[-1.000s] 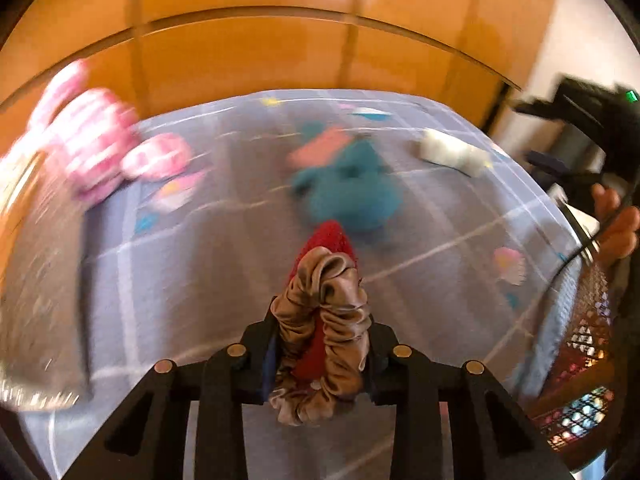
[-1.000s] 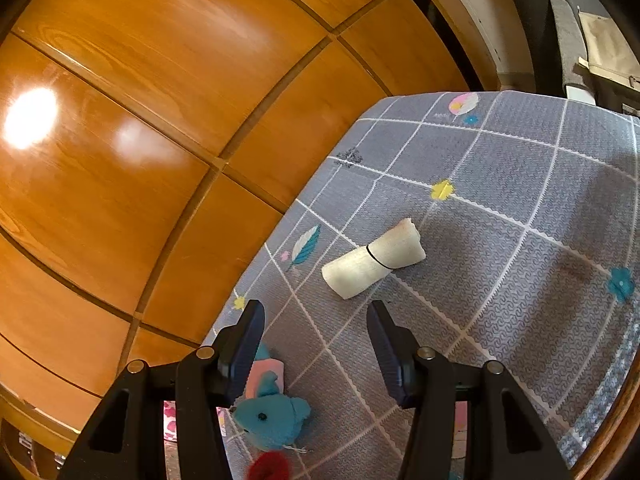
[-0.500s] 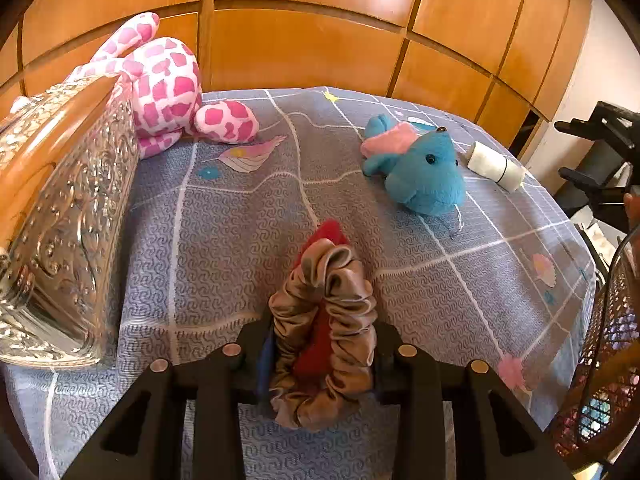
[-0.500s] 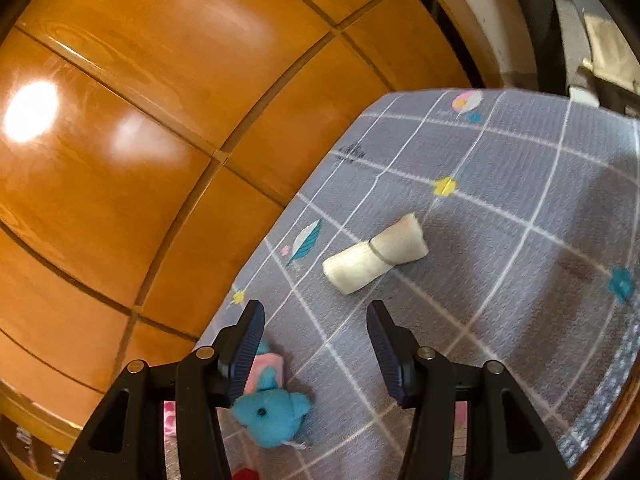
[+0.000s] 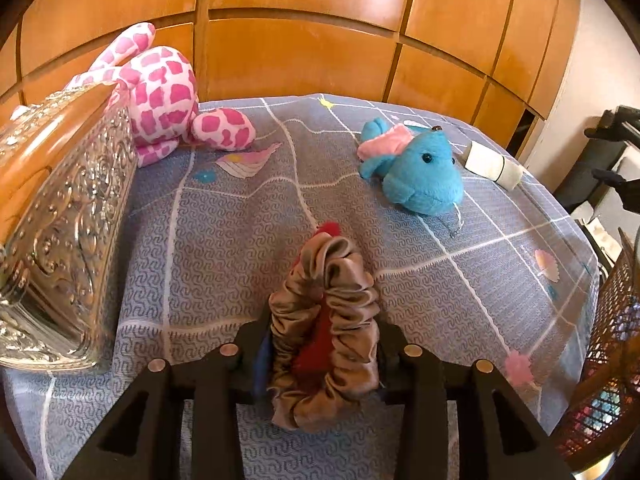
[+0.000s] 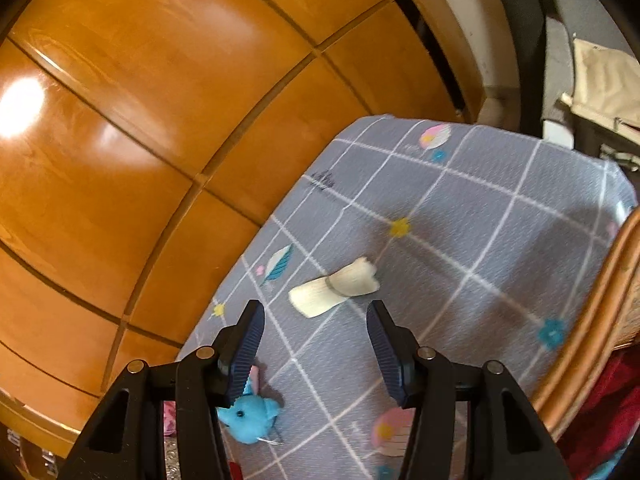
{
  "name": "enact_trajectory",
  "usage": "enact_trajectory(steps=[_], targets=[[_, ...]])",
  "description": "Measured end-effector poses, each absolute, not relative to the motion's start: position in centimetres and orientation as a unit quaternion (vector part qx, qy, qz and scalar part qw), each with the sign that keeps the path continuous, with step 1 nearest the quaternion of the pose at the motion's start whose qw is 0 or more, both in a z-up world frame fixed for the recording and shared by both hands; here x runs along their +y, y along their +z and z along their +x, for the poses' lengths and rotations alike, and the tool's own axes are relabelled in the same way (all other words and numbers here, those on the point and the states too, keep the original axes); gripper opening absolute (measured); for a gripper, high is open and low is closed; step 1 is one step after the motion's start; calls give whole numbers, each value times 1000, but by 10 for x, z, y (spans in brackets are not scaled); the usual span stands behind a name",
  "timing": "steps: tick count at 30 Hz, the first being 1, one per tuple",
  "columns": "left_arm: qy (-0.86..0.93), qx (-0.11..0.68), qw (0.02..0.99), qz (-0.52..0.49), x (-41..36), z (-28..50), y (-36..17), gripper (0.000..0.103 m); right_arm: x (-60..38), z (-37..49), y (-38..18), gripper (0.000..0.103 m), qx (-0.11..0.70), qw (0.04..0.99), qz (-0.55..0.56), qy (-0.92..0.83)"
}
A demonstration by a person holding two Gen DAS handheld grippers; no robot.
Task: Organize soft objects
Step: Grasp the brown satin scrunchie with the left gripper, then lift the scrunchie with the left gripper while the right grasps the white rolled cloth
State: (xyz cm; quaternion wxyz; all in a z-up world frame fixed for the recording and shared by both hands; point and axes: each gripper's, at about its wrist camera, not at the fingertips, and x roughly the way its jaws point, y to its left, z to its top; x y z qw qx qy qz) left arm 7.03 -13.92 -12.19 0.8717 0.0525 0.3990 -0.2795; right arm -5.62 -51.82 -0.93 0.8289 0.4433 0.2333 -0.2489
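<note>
Seen from the left wrist: settled and sharp where a second ago blurred by a fast swing, with the embossed silver box now filling the left edge of the frame instead of streaking past. Just behind the box, upper left, a pink-and-white spotted plush leaning against the wood-panelled wall. Bottom centre, the left tongs clamped tight on a bundle of scrunchies, tan satin outermost with red showing through the middle and at the top, same hold as half a second back. Under everything, a grey grid-patterned cloth covering the desk. Upper right, a blue plush elephant with a pink ear, and just beyond it a rolled cream towel bound by a dark band. Far right edge, a woven wicker basket. Probable meaning: swing finished, bundle carried clear of the cloth and ready for placing, silver box or basket the likely destination, though which one not readable here. Seen from the right wrist: view drifted a little since half a second ago, towel now closer to the bottom of the frame. Lower left, the blue elephant partly behind the left finger. Bottom centre, the right tongs spread wide and holding nothing, rolled towel lying just ahead of the gap, near but untouched. Right edge, basket rim.
</note>
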Motion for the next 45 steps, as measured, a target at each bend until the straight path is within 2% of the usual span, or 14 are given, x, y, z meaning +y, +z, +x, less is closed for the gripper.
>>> enact_trajectory(steps=[5, 17, 27, 32, 38, 45], targets=[[-280, 398, 872, 52, -139, 71, -122, 41, -526, -62, -10, 54, 256, 824, 436, -255], [-280, 397, 873, 49, -139, 71, -121, 41, -466, 25, -21, 54, 429, 848, 289, -115], [-280, 398, 872, 42, -139, 72, -122, 41, -421, 98, -66, 54, 459, 808, 356, -96], [-281, 399, 872, 37, -138, 72, -122, 41, -380, 120, -84, 55, 485, 766, 415, 82], [-282, 400, 872, 31, -137, 74, -123, 42, -425, 98, -54, 55, 458, 809, 368, 0], [-282, 400, 872, 30, -137, 75, -123, 42, -518, 60, -27, 56, 472, 828, 238, -188]])
